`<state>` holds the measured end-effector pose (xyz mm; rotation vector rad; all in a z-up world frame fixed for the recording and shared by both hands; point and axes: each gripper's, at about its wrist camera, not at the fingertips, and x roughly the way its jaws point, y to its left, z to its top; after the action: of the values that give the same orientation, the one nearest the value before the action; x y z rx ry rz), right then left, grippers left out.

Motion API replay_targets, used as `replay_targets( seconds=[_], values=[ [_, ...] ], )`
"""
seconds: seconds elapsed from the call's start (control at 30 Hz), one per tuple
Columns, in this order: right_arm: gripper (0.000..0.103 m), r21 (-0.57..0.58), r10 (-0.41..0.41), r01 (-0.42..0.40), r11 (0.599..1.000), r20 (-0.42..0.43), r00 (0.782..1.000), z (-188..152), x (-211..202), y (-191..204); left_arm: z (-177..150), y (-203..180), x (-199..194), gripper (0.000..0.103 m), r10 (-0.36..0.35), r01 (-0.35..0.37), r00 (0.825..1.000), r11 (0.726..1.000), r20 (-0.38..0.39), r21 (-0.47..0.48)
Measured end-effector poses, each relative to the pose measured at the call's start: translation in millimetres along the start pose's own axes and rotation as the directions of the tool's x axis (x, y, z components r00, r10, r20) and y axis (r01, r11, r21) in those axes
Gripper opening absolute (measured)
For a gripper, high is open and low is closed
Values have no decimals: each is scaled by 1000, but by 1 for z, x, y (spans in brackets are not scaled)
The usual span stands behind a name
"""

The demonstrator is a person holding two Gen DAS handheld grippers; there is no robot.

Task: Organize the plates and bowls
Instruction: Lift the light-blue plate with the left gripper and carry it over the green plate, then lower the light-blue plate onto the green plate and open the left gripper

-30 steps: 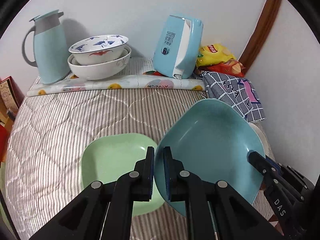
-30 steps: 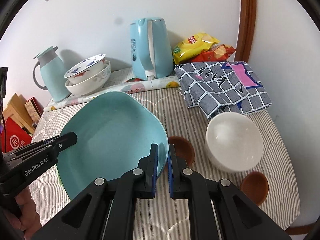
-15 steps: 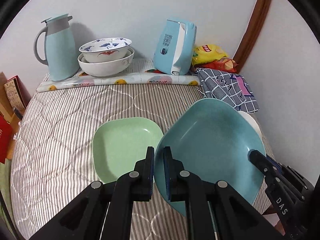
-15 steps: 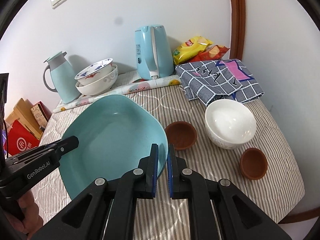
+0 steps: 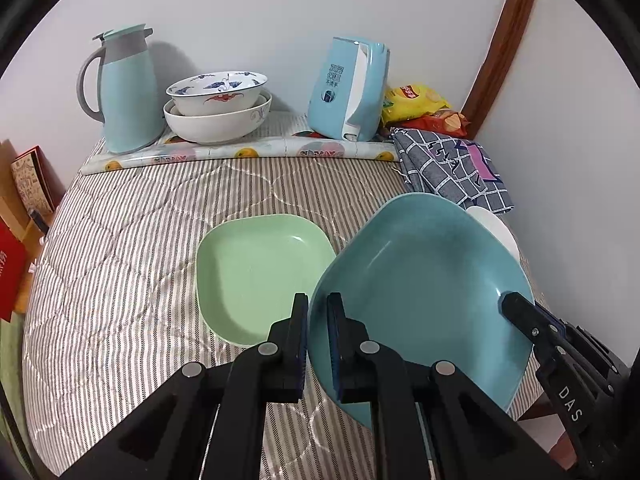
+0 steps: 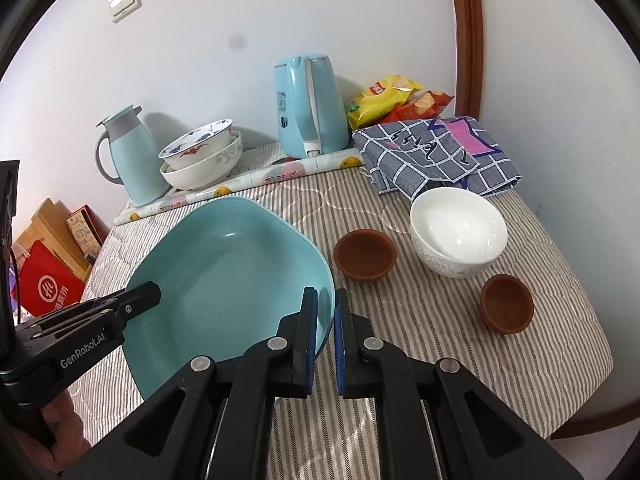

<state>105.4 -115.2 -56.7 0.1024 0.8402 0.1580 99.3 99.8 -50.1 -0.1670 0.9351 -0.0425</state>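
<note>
Both grippers hold a large blue plate [image 5: 420,292] above the striped table, tilted. My left gripper [image 5: 318,336] is shut on its left rim. My right gripper [image 6: 325,332] is shut on its right rim; the plate also shows in the right wrist view [image 6: 228,280]. A light green square plate [image 5: 260,272] lies on the table, left of and below the blue plate. A white bowl [image 6: 458,236] and two small brown bowls [image 6: 365,254] [image 6: 506,303] sit on the right side of the table. Two stacked white patterned bowls [image 5: 218,106] stand at the back.
At the back stand a blue thermos jug [image 5: 126,88], a blue electric kettle [image 5: 348,88], snack bags [image 5: 420,108] and a folded checked cloth [image 5: 452,168]. A rolled printed mat [image 5: 240,152] lies along the back. Red boxes [image 6: 48,280] stand off the left edge.
Both grippers have lifted the blue plate and drawn back from the table. The whole green plate and both brown bowls have come into view.
</note>
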Motion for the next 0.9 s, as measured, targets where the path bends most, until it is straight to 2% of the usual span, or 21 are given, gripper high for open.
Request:
replay_targets(
  seconds=[0.5, 0.9],
  values=[
    [8, -10, -17, 17, 1000, 8, 1000, -1, 5, 13, 4, 14, 3, 10, -16, 16, 1000, 1000, 4, -9],
    [8, -35, 51, -52, 998, -23, 998, 15, 36, 37, 15, 41, 13, 10, 50, -50, 999, 997, 2, -54]
  ],
)
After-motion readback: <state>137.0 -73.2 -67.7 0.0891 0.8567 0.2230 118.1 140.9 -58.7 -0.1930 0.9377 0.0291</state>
